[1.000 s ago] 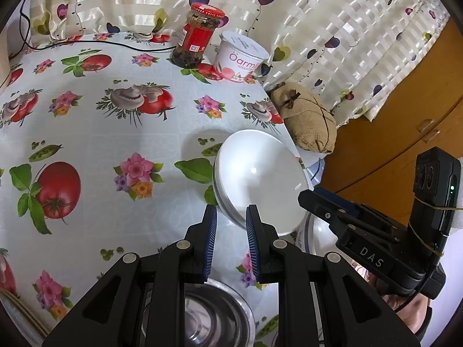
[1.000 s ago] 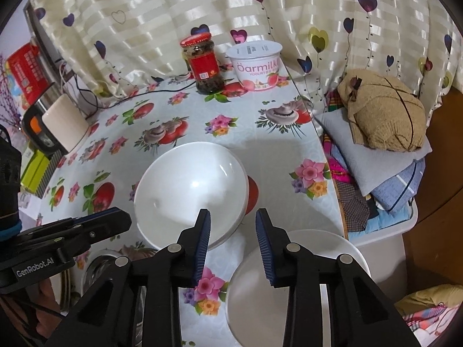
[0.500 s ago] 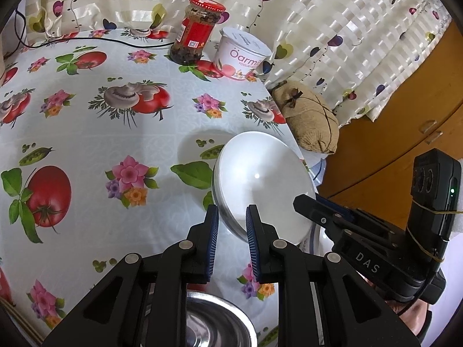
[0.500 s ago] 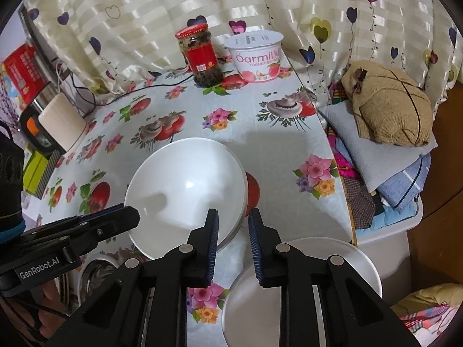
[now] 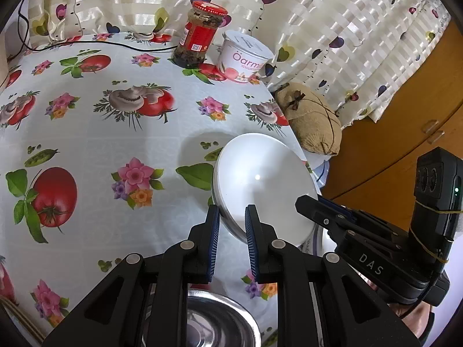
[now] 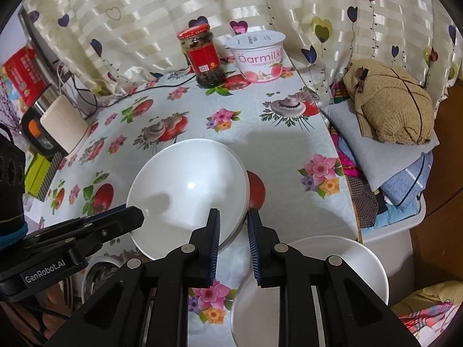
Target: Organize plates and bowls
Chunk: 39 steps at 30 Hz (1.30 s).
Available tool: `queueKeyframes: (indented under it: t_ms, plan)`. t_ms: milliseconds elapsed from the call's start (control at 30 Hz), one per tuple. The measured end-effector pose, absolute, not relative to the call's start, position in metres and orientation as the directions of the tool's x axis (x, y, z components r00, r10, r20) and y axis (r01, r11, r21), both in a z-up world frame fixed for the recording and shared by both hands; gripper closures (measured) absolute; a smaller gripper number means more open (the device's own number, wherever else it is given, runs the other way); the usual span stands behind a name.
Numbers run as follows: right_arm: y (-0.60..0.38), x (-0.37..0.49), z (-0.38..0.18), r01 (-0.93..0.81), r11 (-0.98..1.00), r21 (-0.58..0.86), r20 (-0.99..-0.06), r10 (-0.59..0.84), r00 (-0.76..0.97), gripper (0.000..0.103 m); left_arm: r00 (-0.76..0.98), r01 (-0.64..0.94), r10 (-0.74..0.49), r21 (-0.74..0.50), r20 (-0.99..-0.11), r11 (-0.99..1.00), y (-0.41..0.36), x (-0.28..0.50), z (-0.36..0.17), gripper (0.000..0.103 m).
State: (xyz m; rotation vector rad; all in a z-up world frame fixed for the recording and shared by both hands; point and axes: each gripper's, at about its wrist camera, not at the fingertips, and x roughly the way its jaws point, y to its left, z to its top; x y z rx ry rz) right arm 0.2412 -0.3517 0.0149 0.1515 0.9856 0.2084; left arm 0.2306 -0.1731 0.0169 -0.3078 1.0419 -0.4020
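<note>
Bowls sit mid-frame on the table, both my left gripper and right gripper clamped on the top bowl's rim, a plate lower right and steel bowl still unsorted.

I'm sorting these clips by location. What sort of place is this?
Most likely a lived-in home, at a dining or kitchen table. A printed vegetable-and-flower tablecloth covers it, a sauce jar and yogurt tub stand before a heart-patterned curtain, and folded clothes are piled beside it.
</note>
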Motion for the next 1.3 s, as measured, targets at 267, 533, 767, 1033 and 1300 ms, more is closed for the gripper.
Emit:
queueKeyframes:
  t_ms: [267,533,767,1033,1300]
  plan:
    - [-0.344,0.234,0.023,-0.113,0.968,0.223,-0.801,0.248,0.545,0.084,0.460,0.170,-0.458,-0.431,-0.760,0.886,-0.168,0.227,0.024,0.084]
    - [-0.335,0.227,0.034,-0.128,0.967,0.218,-0.792,0.252,0.555,0.084,0.476,0.164,-0.451,-0.427,-0.755,0.889,-0.159,0.217,0.033,0.084]
    - [-0.324,0.216,0.048,-0.146,0.966,0.215,-0.780,0.259,0.569,0.084,0.503,0.162,-0.443,-0.423,-0.742,0.891,-0.148,0.206,0.047,0.084]
    - [-0.310,0.198,0.062,-0.166,0.964,0.205,-0.771,0.264,0.580,0.084,0.522,0.151,-0.432,-0.419,-0.735,0.895,-0.136,0.188,0.059,0.084]
    - [-0.297,0.181,0.068,-0.185,0.961,0.204,-0.768,0.274,0.579,0.084,0.538,0.140,-0.419,-0.413,-0.731,0.900,-0.121,0.167,0.066,0.084]
